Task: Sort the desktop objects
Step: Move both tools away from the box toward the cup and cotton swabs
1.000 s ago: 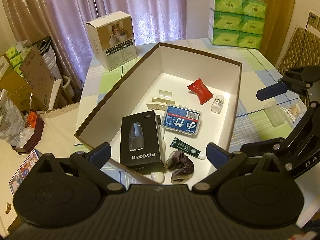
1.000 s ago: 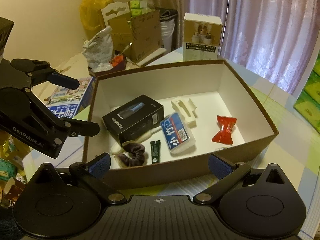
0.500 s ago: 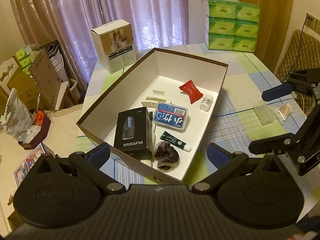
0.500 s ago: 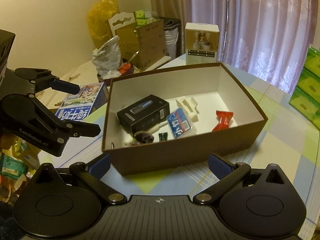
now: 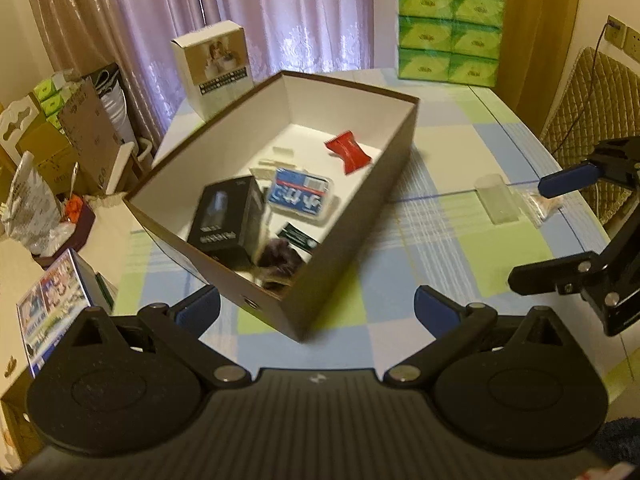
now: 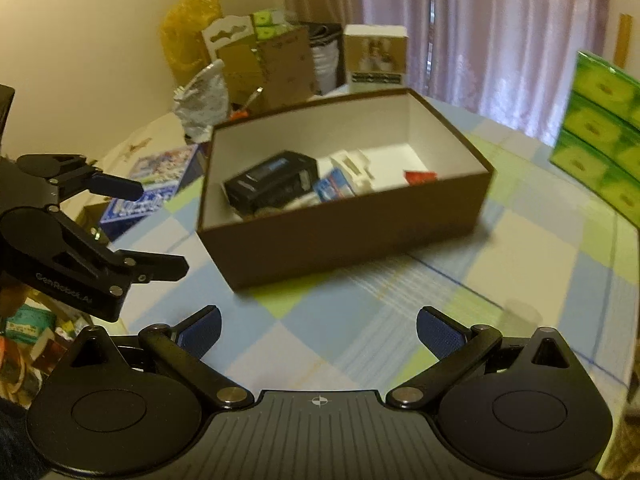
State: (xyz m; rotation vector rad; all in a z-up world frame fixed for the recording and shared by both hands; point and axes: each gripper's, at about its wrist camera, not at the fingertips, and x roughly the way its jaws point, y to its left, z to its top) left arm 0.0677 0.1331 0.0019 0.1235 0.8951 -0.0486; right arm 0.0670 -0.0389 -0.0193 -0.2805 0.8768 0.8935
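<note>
As both views confirm, we find the worktop [image 5: 440, 248] carrying a brown box [image 5: 352, 216], near its middle, with a black carton [image 5: 224, 216], blue pack [image 5: 300, 196] and red sachet [image 5: 348, 152] inside. Left gripper [image 5: 316, 308] and right gripper [image 6: 318, 326]: jaws spread wide, empty.

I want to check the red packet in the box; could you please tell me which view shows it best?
The left wrist view: the red packet lies fully visible on the white floor of the brown box. In the right wrist view, the box's near wall hides all but the packet's top edge.
</note>
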